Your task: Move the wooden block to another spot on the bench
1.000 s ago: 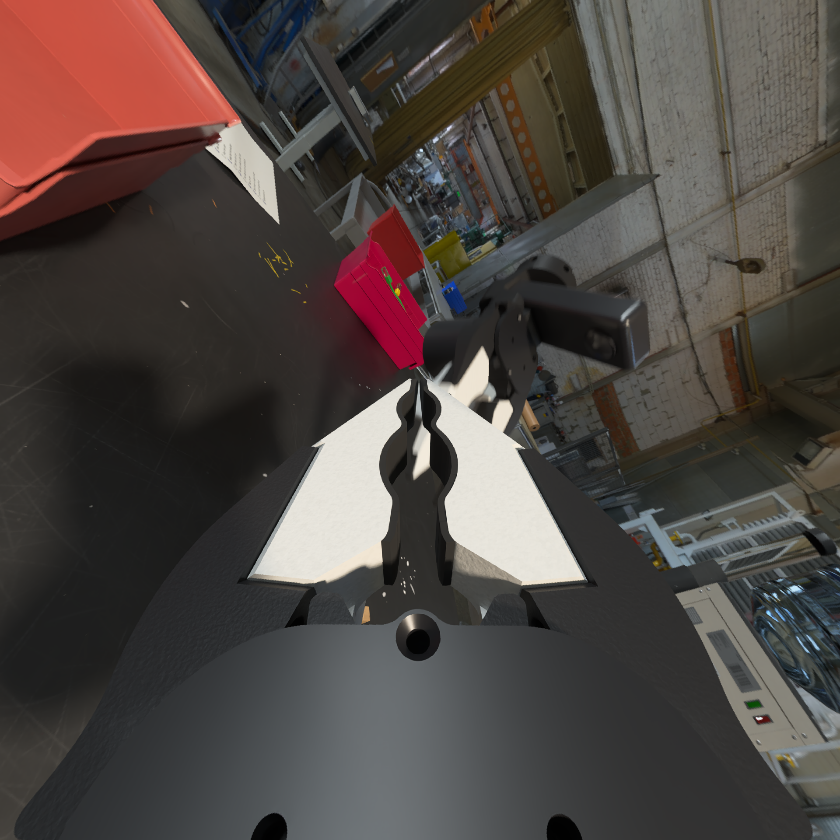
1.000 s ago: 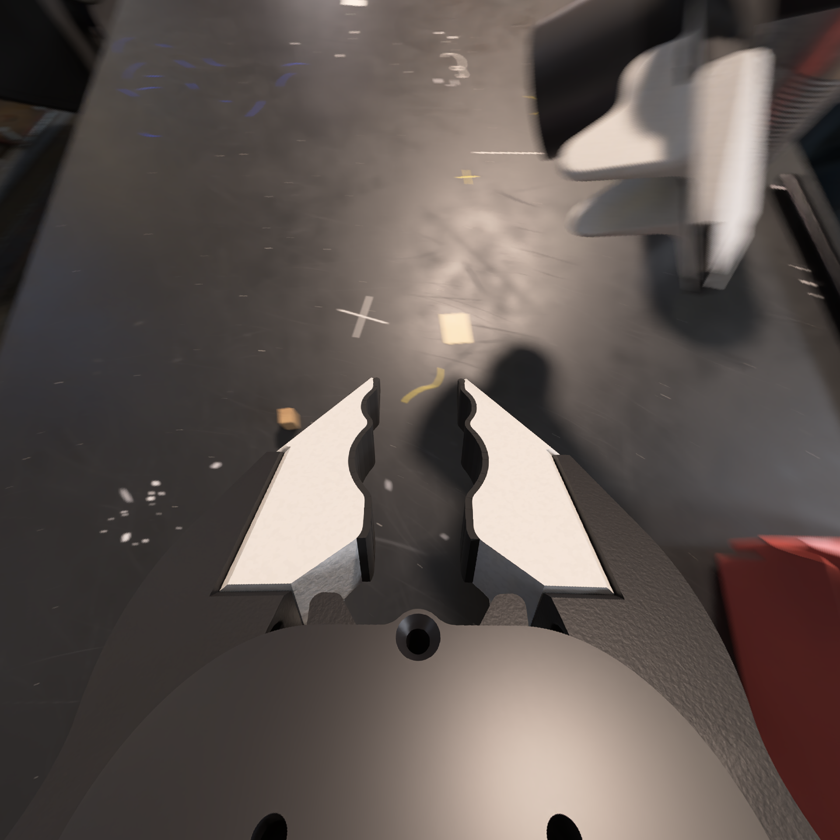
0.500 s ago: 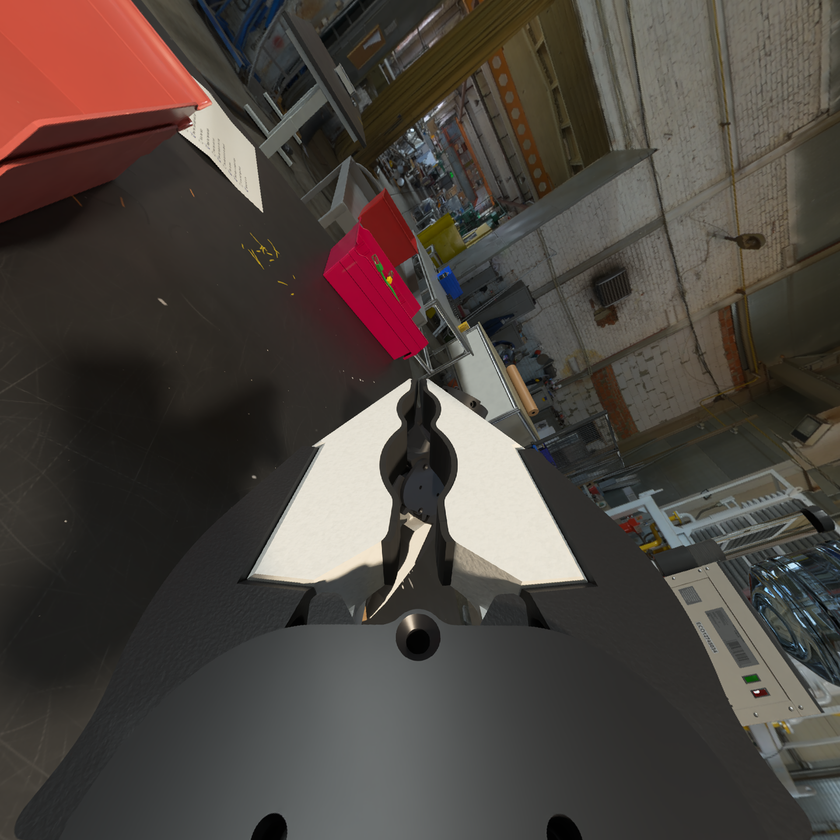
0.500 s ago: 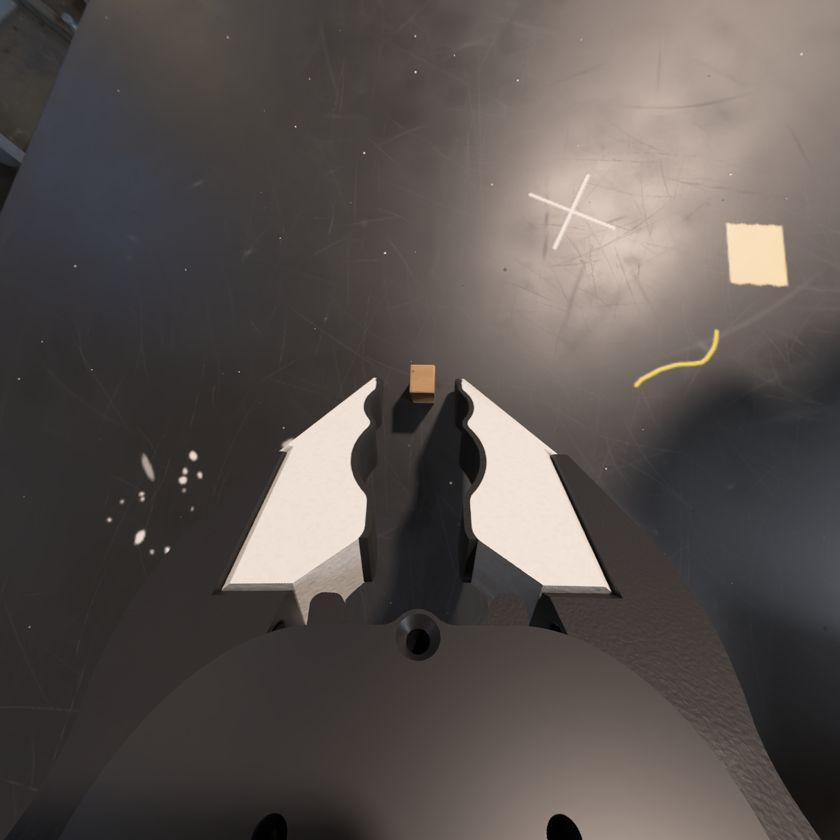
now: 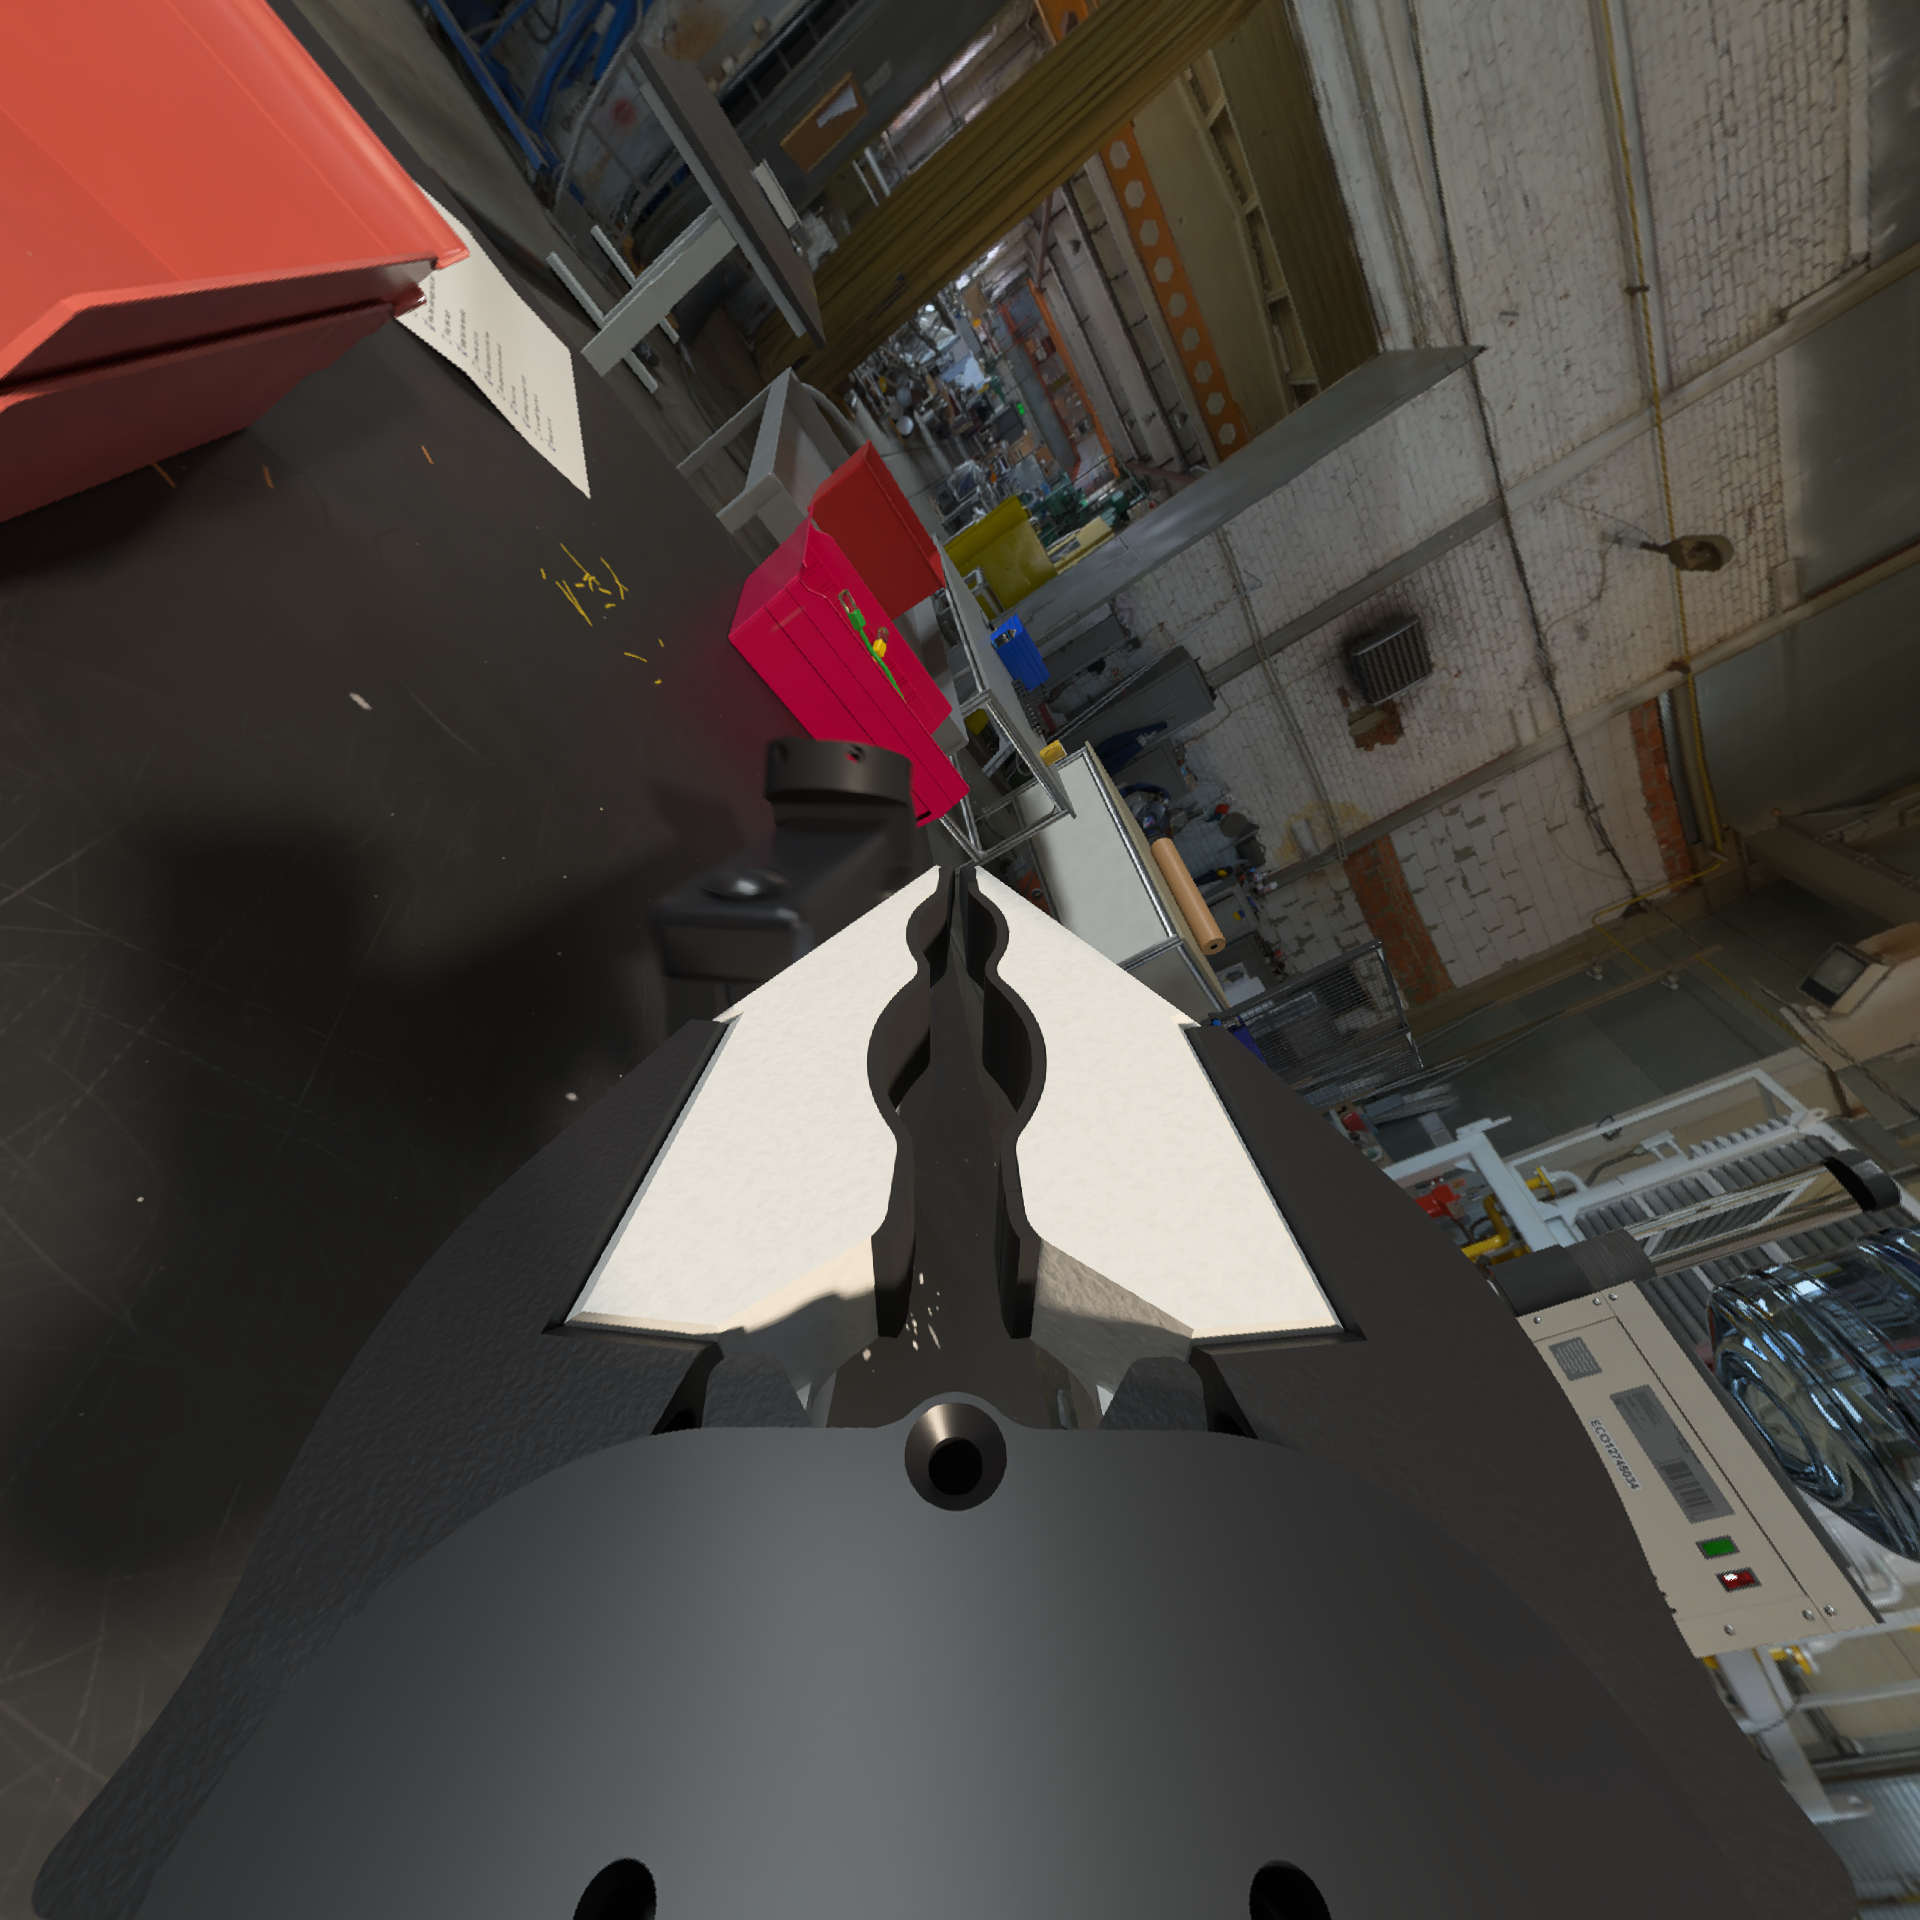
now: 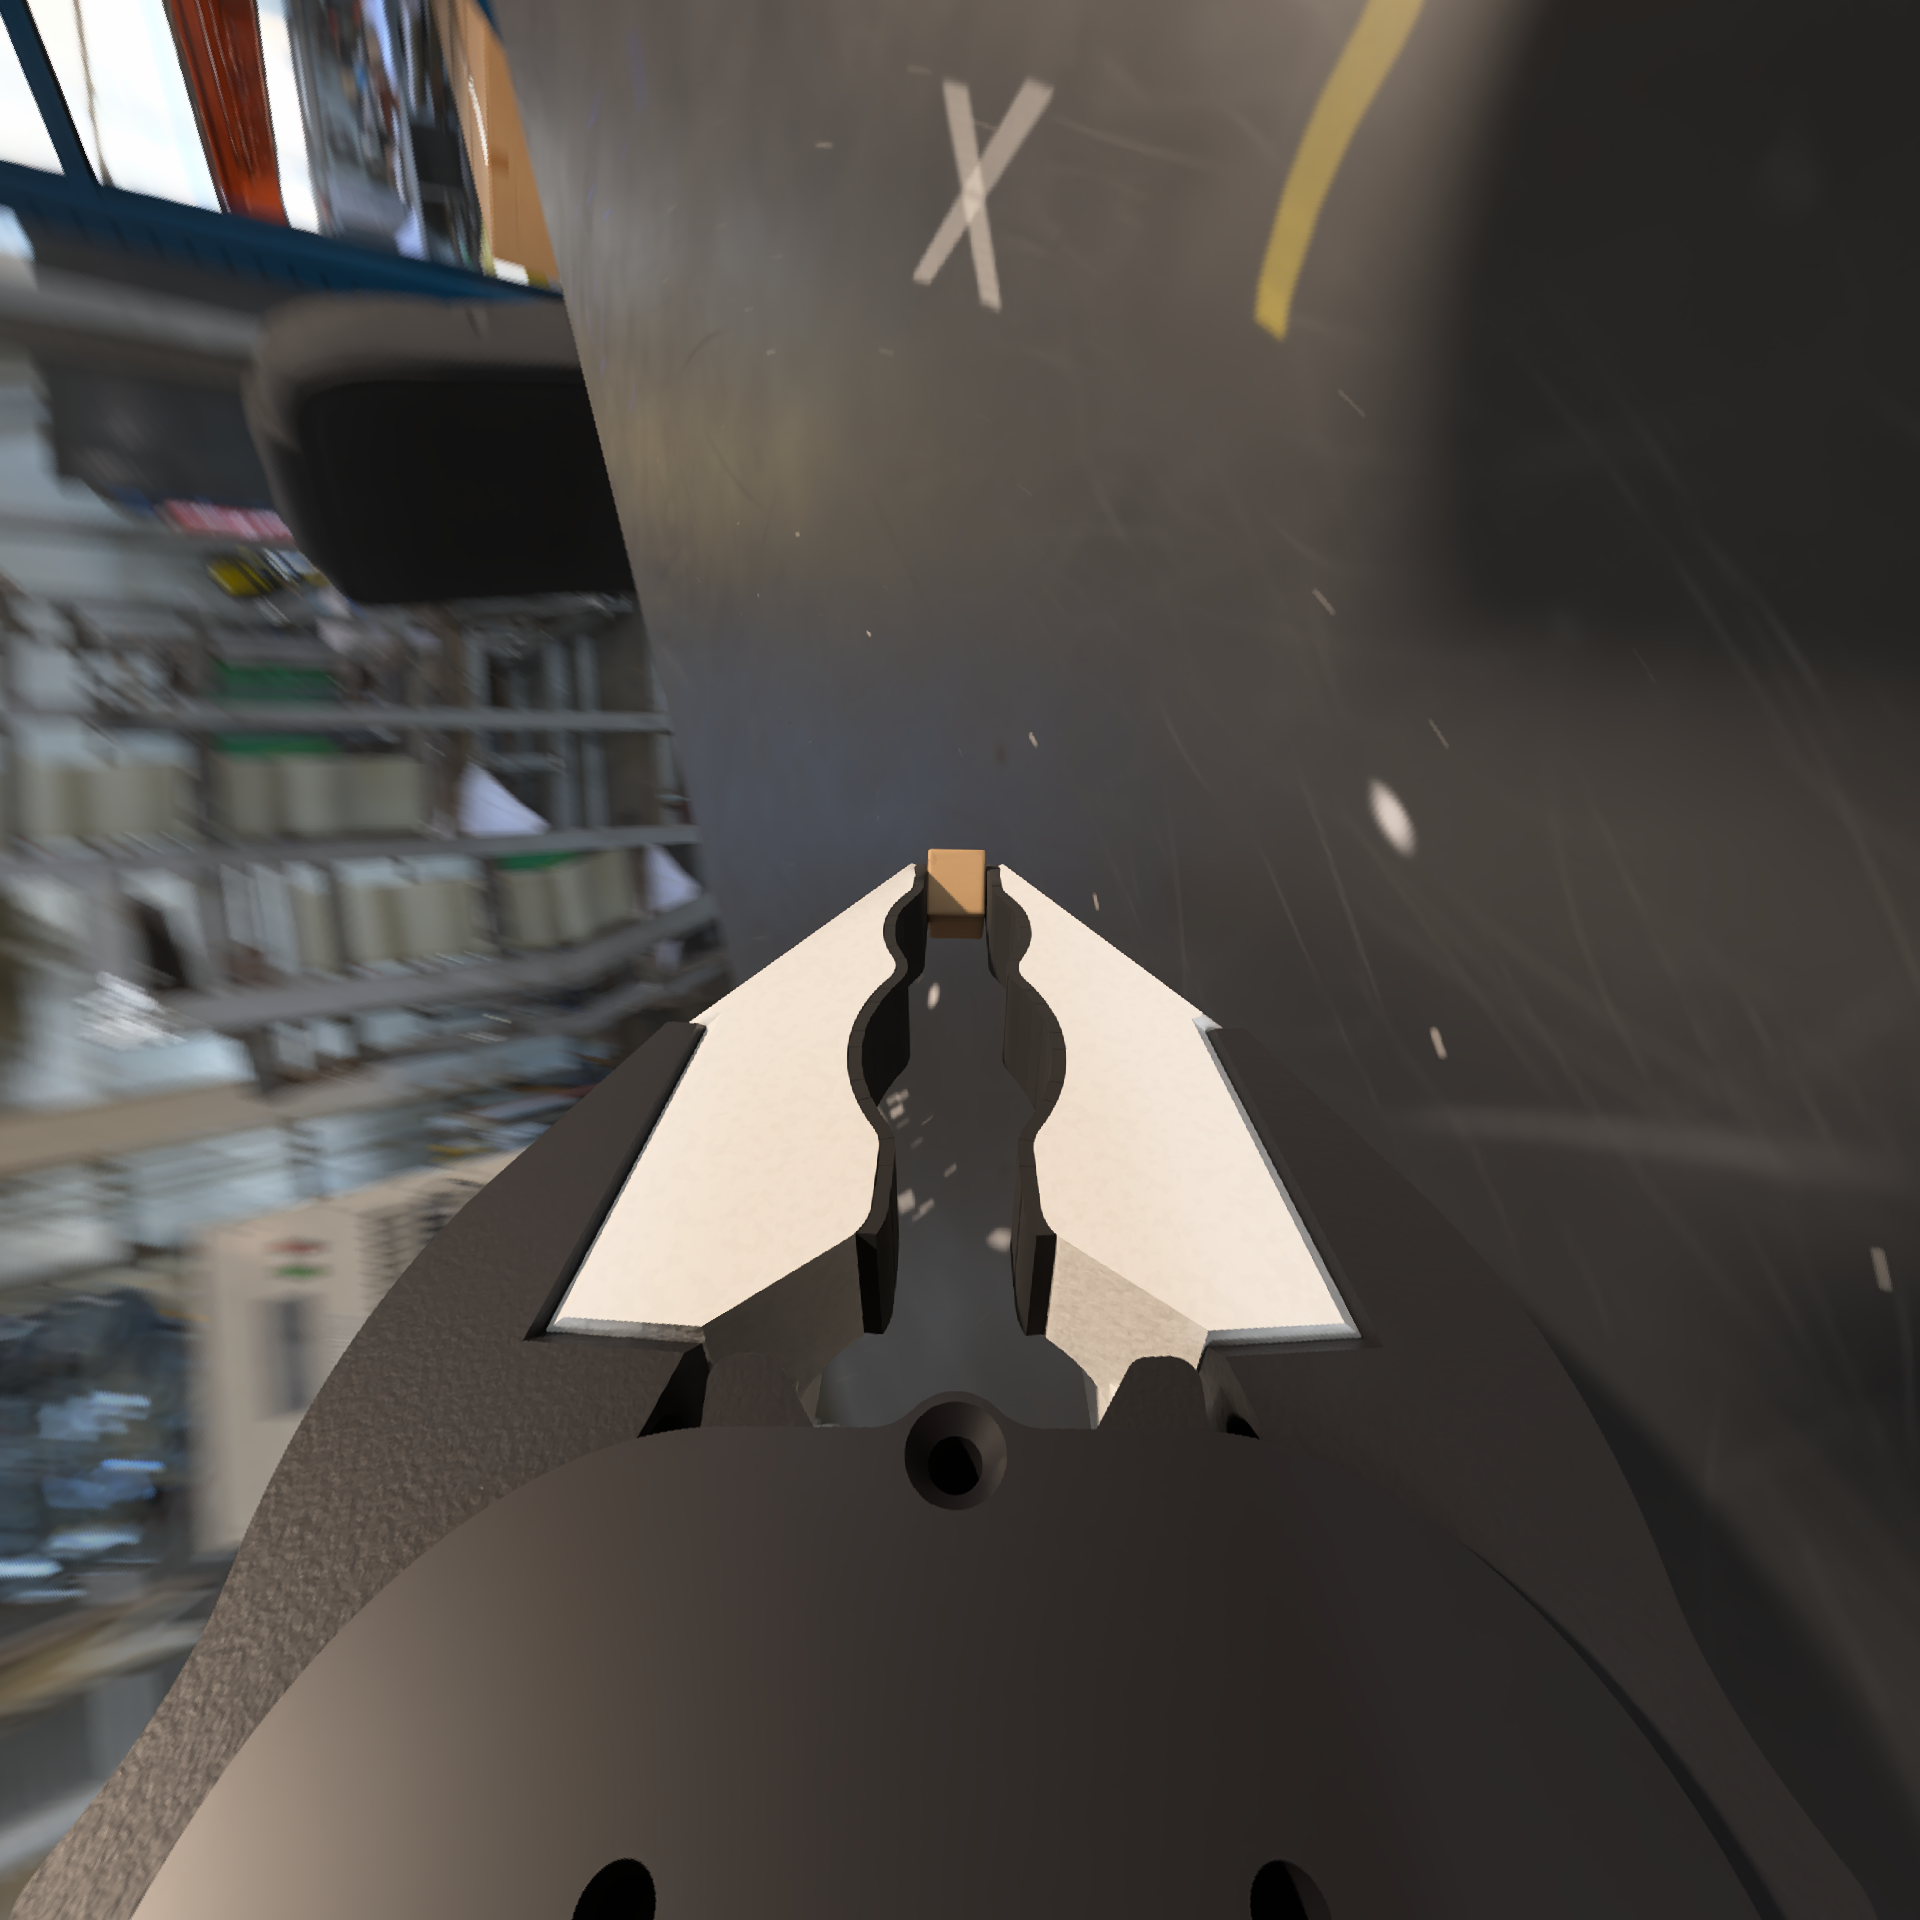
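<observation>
Two grippers over a dark, scratched bench (image 6: 1143, 520): right gripper (image 6: 956, 894) with fingertips clamped on the small wooden block (image 6: 956, 891), pinched at the very tips, near the bench's left edge, short of a white chalk cross (image 6: 977, 197) and a yellow curved streak (image 6: 1314, 177). Left gripper (image 5: 953, 883) with fingers pressed together on nothing, tilted across the bench (image 5: 312, 831), the other gripper's dark body (image 5: 790, 873) just beyond its tips. Farther off, a red bin (image 5: 187, 229), a printed white sheet (image 5: 509, 384) beside it, and a crimson toolbox (image 5: 831, 665) at the bench's edge.
</observation>
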`<action>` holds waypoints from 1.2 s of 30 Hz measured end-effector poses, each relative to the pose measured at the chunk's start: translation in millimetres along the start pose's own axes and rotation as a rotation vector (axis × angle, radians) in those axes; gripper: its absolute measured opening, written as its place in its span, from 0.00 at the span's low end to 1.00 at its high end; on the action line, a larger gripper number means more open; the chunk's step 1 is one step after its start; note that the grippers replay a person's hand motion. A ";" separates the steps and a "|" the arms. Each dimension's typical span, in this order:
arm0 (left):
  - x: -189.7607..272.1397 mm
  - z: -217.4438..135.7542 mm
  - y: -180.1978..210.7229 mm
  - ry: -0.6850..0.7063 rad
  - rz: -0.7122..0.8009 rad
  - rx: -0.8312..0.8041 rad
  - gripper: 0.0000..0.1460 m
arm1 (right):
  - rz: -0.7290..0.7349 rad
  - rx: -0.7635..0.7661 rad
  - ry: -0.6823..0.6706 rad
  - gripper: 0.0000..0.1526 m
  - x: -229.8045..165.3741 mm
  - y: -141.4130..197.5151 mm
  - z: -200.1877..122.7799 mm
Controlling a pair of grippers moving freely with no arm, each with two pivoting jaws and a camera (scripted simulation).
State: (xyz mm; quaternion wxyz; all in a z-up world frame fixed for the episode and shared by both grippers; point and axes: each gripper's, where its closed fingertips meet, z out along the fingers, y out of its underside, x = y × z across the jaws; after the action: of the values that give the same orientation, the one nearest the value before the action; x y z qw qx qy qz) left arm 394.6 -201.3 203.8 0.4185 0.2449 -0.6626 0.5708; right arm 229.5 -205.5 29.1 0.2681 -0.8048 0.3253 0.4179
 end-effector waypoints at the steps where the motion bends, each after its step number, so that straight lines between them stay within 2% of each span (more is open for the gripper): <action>1: 1.7 -0.3 -0.2 0.003 0.004 0.002 0.01 | 0.120 -0.015 -0.020 0.07 2.5 2.6 -7.1; 6: 11.0 -3.7 -1.7 0.017 0.029 0.011 0.01 | 0.432 -0.088 -0.151 0.06 -1.7 14.0 -30.7; 10: 16.0 -5.8 -2.7 0.030 0.038 0.018 0.01 | 0.611 -0.313 -0.062 0.07 8.8 47.1 -37.0; 13: 20.3 -5.2 -1.8 0.042 0.045 0.014 0.00 | 0.681 -0.456 0.022 0.06 16.6 63.9 -38.5; 17: 24.6 -2.6 0.0 0.053 0.054 0.002 0.00 | 0.702 -0.494 0.088 0.06 23.6 57.0 -37.4; 21: 25.6 0.3 1.8 0.054 0.056 -0.010 0.01 | 0.683 -0.426 0.157 0.06 33.4 37.4 -35.3; 29: 26.7 0.9 1.5 0.058 0.058 -0.008 0.00 | 0.539 -0.256 0.186 0.06 30.0 17.5 -38.6; 32: 27.0 -0.9 0.0 0.058 0.062 0.000 0.00 | 0.405 -0.093 0.161 0.06 23.1 15.4 -44.9; 36: 25.7 -2.1 -2.1 0.055 0.061 0.010 0.00 | -0.022 -0.002 0.289 0.06 24.5 32.7 -36.0</action>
State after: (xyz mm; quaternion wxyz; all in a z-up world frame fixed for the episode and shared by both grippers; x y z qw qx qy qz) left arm 383.2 -195.8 226.3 0.4176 0.2109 -0.6551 0.5933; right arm 233.7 -259.2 21.4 0.2223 -0.8604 0.3511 0.2950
